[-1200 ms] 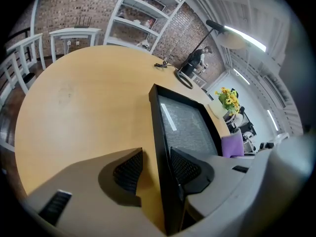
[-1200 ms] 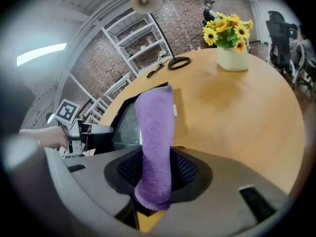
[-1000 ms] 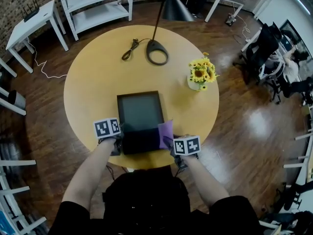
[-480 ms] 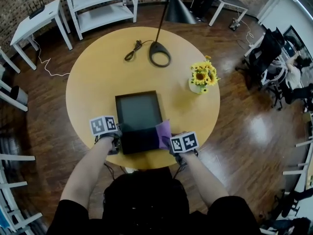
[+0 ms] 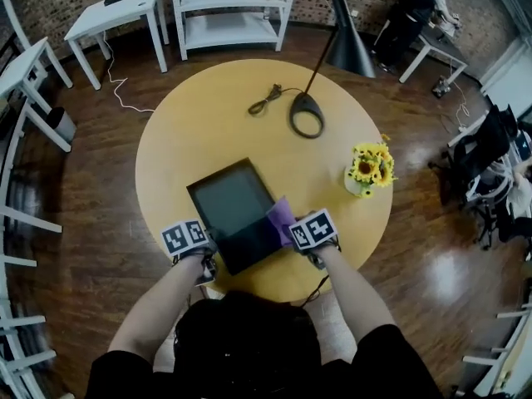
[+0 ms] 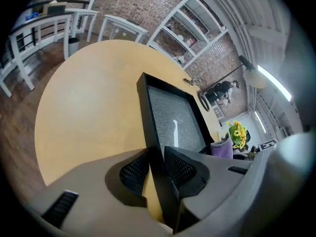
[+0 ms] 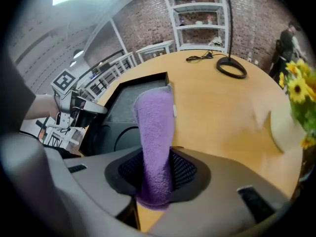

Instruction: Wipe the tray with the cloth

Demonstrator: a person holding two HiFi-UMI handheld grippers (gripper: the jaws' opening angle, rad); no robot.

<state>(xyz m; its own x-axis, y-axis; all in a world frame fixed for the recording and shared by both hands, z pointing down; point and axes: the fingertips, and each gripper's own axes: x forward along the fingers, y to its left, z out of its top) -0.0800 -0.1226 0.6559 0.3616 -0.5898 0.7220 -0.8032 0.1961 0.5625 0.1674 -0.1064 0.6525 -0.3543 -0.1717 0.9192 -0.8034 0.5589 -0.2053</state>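
Note:
A black tray (image 5: 231, 206) lies skewed near the front of the round wooden table (image 5: 208, 123). My left gripper (image 5: 208, 260) is shut on the tray's near left rim (image 6: 148, 127). Both mesh pads press the thin black wall, and its jaws have just been closing on it. A purple cloth (image 5: 281, 215) stands over the tray's right edge with my right gripper (image 5: 294, 233) shut on it. In the right gripper view the cloth (image 7: 154, 127) rises from between the pads, whose jaws have closed slightly, and drapes onto the tray (image 7: 123, 100).
A vase of yellow flowers (image 5: 368, 167) stands on the table to the right of the tray. A black lamp base (image 5: 306, 115) and a coiled cable (image 5: 266, 102) lie at the far side. The table's front edge is right by my hands.
The tray has turned counterclockwise on the table, its far end swinging left. My left gripper has closed on its rim. My right gripper with the cloth has moved farther along the tray's right side.

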